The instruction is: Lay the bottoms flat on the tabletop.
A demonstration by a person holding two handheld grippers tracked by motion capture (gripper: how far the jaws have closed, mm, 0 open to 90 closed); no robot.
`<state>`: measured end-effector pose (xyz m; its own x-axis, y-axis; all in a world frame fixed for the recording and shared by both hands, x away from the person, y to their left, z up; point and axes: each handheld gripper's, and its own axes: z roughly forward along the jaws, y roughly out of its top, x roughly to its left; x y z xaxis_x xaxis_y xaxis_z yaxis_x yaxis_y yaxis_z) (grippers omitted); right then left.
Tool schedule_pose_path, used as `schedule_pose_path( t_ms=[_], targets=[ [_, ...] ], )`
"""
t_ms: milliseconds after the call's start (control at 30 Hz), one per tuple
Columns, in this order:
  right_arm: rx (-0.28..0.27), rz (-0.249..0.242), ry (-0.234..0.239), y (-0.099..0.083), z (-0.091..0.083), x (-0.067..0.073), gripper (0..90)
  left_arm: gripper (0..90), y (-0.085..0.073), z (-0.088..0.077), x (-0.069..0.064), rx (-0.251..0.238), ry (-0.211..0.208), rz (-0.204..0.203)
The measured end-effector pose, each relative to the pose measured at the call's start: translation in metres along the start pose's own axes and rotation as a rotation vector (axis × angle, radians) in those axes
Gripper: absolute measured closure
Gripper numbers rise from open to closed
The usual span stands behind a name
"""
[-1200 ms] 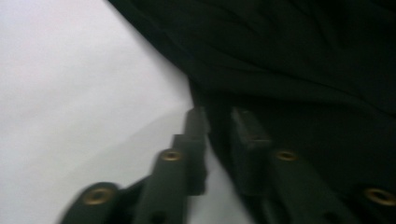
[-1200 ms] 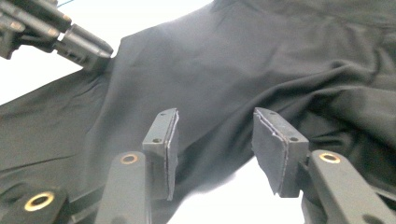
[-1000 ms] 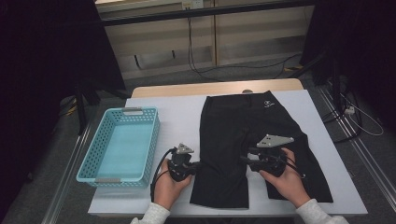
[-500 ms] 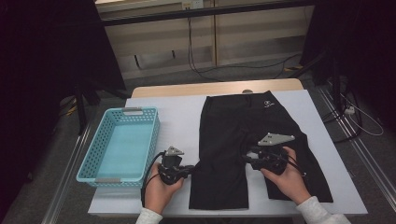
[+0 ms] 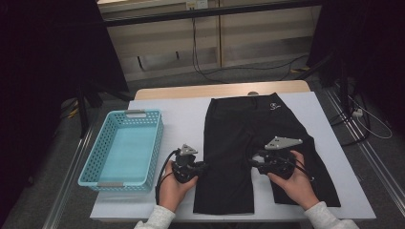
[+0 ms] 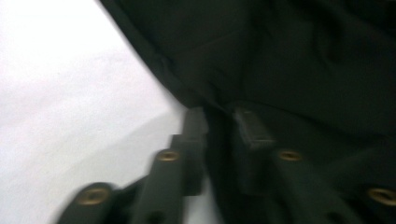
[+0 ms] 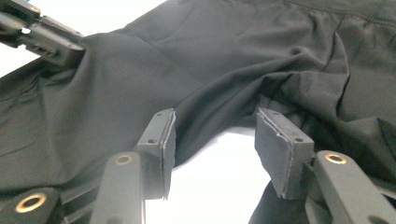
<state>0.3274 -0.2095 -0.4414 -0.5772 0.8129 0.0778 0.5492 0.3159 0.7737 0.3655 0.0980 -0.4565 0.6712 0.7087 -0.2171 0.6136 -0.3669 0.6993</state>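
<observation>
Black shorts lie flat on the white table, waistband at the far end. My left gripper sits at the outer edge of the left leg. Its jaws have just been opening and stand a little apart, with the dark hem between them. My right gripper rests by the crotch, between the two legs. In the right gripper view its jaws stand open over bare table, a fold of the shorts just past the tips. The left gripper appears there at top left.
A light blue mesh basket stands on the table's left side, close to my left hand. Cables run over the floor behind the table and at the right.
My left hand drew back a little toward the near left, then came back to the shorts' left edge. The right hand has stayed where it was.
</observation>
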Motion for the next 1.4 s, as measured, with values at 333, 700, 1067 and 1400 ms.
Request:
schedule_pose_path(
  t_ms=[333,700,1067,1400],
  targets=[
    [0.029,-0.005,0.006,-0.002,0.003,0.003,48.7,88.4,0.004,-0.010,0.017,-0.053,0.027,-0.067],
    [0.095,0.005,0.023,0.000,0.018,0.011,60.7,87.3,0.001,-0.004,0.017,-0.014,0.031,-0.075],
    [0.153,0.020,0.053,-0.003,0.007,0.004,90.0,83.7,0.001,-0.009,0.007,-0.010,-0.002,-0.063],
    [0.155,0.018,0.024,-0.006,0.000,-0.003,90.0,61.7,-0.003,-0.012,0.005,-0.005,0.008,-0.049]
  ],
)
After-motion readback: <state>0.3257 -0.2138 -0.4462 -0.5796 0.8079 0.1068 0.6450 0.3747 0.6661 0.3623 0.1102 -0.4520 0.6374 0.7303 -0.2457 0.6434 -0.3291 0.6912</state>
